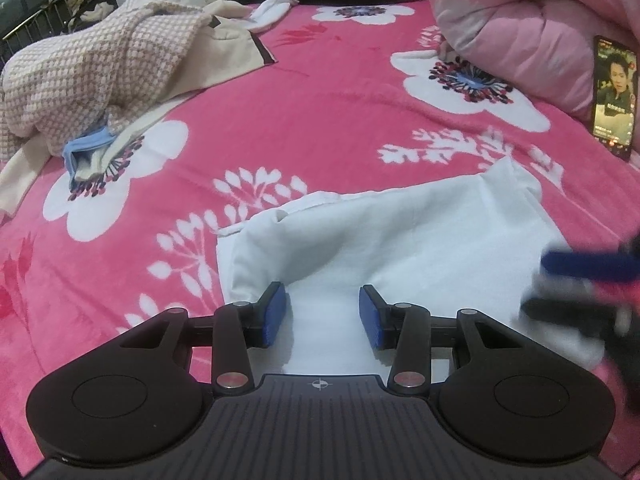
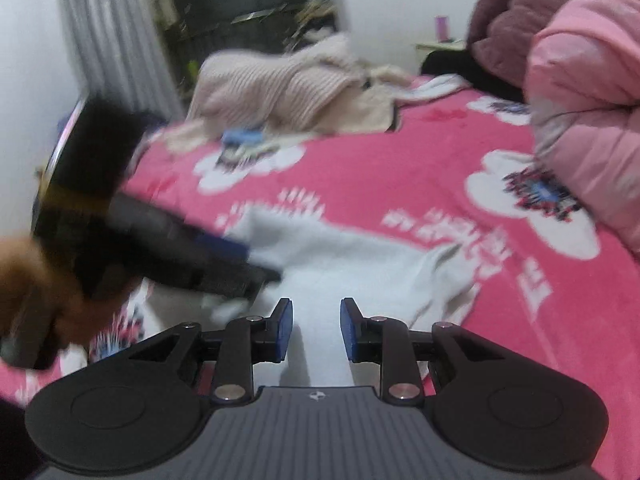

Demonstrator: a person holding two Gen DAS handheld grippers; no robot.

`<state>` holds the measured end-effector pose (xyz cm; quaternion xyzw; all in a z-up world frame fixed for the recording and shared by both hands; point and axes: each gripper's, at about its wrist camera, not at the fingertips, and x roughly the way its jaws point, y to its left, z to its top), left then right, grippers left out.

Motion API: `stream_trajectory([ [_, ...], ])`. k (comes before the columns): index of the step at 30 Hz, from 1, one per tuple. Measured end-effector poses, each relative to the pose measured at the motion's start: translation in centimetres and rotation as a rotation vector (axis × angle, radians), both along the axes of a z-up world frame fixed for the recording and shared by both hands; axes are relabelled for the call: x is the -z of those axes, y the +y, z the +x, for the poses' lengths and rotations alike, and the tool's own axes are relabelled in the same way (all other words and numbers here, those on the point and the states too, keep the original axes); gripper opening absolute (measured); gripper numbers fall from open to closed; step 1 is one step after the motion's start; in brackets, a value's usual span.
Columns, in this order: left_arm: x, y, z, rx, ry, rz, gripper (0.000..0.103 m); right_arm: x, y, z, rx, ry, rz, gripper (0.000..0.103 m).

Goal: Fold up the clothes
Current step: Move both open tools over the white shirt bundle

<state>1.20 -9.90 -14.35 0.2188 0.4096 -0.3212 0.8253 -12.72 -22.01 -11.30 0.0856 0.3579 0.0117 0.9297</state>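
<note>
A white garment (image 1: 400,240) was laid on the pink flowered bedspread (image 1: 304,120), which served as the landmark for everything else. No container was seen in either view.

The left gripper (image 1: 323,316) was held low over the near part of the white garment, its blue-padded fingers (image 1: 276,312) parted with a wide gap, white cloth showing between them and nothing clamped. Whether the pads touched the cloth could not be told. The right gripper (image 2: 316,328) was likewise held over the garment's near part, its fingers (image 2: 350,330) spread apart with a somewhat narrower gap and nothing gripped. In the left wrist view the right gripper was seen as a dark blur at the garment's right edge; in the right wrist view the left gripper was seen blurred at the garment's left side.

The garment was spread crumpled rather than flat, its long axis lying roughly across the bedspread from left to right, with a hemmed edge (image 1: 304,204) turned toward the far side.

A checked beige blanket (image 1: 92,68) was heaped on the bedspread's far left corner, with a small blue piece of cloth (image 1: 86,152) just beside it. A pink quilt (image 1: 520,28) was bundled at the far right, and a lit phone (image 1: 614,98) was propped against it.
</note>
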Motion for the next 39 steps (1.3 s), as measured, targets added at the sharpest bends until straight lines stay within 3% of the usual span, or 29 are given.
stream_trajectory([
  [4, 0.0, -0.1, -0.2, 0.001, -0.003, 0.013, 0.042, 2.2, 1.2, 0.8, -0.033, 0.092, -0.069, 0.028],
  [14, -0.1, -0.4, -0.4, 0.004, -0.013, 0.038, 0.043, 2.0, 0.3, 0.7, -0.015, 0.095, -0.005, 0.029],
  [17, -0.1, -0.5, -0.4, 0.002, -0.017, 0.044, 0.044, 0.5, -1.2, 0.0, 0.033, 0.020, 0.048, 0.029],
  [27, -0.1, -0.9, -0.7, 0.002, -0.037, 0.066, 0.045, 2.6, -4.0, 1.0, 0.174, 0.083, 0.104, 0.029],
  [39, -1.4, 1.1, -0.4, -0.016, -0.030, -0.046, 0.046, 3.2, -5.1, 1.0, 0.229, 0.093, 0.160, 0.030],
])
